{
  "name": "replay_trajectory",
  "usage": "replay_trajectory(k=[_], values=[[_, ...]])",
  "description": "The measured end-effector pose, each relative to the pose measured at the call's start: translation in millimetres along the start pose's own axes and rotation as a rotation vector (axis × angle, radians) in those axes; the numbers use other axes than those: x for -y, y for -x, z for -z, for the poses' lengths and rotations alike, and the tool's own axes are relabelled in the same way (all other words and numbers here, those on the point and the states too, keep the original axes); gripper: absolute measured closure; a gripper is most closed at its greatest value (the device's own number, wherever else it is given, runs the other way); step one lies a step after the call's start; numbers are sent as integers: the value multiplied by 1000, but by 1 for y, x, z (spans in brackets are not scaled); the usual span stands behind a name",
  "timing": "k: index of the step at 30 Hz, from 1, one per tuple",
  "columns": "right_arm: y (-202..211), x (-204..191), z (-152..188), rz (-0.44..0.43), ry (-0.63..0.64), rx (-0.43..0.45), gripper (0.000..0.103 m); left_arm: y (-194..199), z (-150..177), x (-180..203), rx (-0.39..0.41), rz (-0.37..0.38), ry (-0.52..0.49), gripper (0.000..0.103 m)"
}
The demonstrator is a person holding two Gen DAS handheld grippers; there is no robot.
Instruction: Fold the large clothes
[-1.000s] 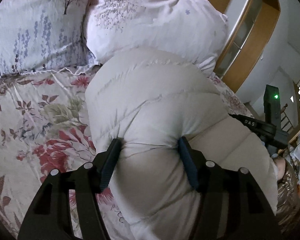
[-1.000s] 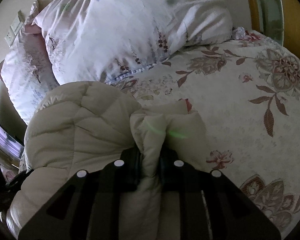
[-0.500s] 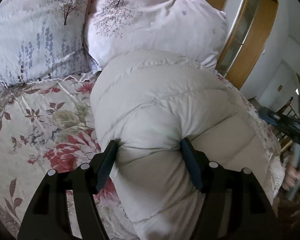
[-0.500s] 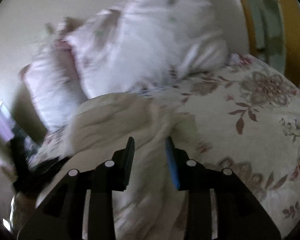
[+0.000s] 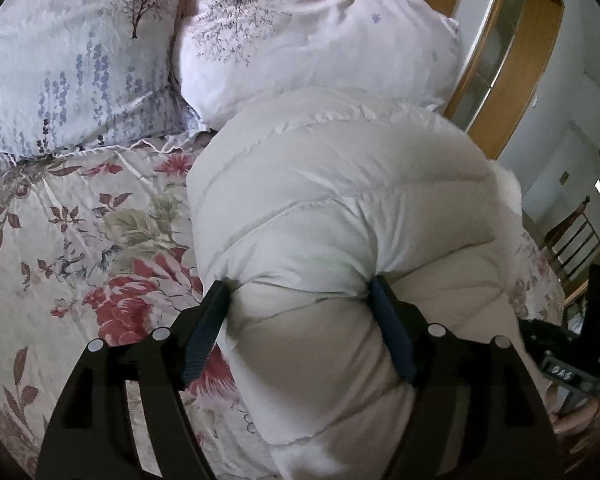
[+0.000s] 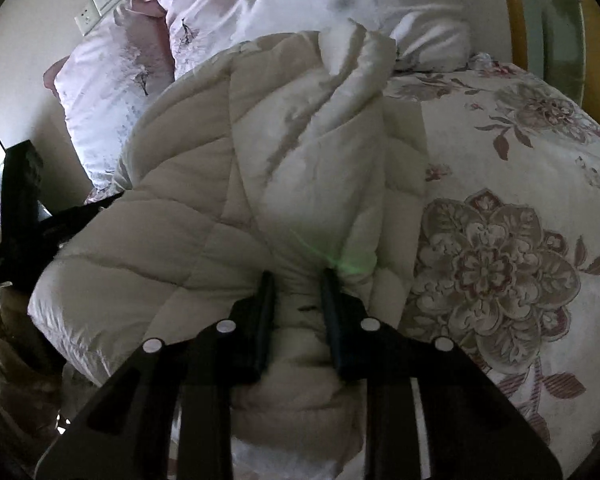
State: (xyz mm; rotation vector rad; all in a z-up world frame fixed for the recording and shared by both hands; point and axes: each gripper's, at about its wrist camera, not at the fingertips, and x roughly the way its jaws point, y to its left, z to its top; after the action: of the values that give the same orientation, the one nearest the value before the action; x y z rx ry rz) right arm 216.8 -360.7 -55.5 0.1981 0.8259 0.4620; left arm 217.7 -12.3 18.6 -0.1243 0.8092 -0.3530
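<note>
Step in hand: mid-fold. The left gripper [image 5: 300, 296] has its fingers clenched on a thick roll of the white down jacket [image 5: 340, 208], which lies on the floral bed sheet [image 5: 80, 240], long axis running toward the pillows [image 5: 300, 32]. The right gripper [image 6: 298, 280] pinches a fold. Next move, probably: lay the fold flat.

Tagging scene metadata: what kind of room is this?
Almost certainly a home bedroom: the puffy jacket lies on a bed with a floral bedspread, printed pillows sit at its head, and a wooden wardrobe stands beside it.
</note>
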Motion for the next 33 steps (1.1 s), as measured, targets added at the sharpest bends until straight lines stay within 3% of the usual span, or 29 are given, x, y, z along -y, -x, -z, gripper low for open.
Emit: replay_trajectory(k=[2,6,10,17,19,21,22,25,28,29,30,33], values=[[1,0,0,7,-1,-2,78,14,2,7,21,18,-9,36],[-1,3,0,2,-12,-2,78,57,17,35,83,86,-83,36],[-1,1,1,7,-16,3,78,76,36,63,76,124,-176,35],[-1,4,-2,-9,-34,-10,78,25,60,70,-24,-23,-256,34],[5,7,-7,-27,-67,-29,76,24,57,71,-30,-27,-244,34],[18,16,-17,-102,-145,-11,62,25,57,70,-29,-23,-240,33],[26,23,-25,-139,-190,28,60,26,57,70,-29,-23,-236,32],[38,35,-45,-110,-251,105,53,26,57,68,-29,-13,-219,32],[27,39,-60,-110,-260,100,52,25,56,69,-30,-14,-216,31],[20,37,-64,-115,-251,88,59,25,55,69,-30,-15,-215,30],[14,34,-66,-111,-236,78,84,24,55,69,-30,-16,-213,30],[3,30,-64,-25,-216,81,92,24,56,70,-27,-10,-206,29]])
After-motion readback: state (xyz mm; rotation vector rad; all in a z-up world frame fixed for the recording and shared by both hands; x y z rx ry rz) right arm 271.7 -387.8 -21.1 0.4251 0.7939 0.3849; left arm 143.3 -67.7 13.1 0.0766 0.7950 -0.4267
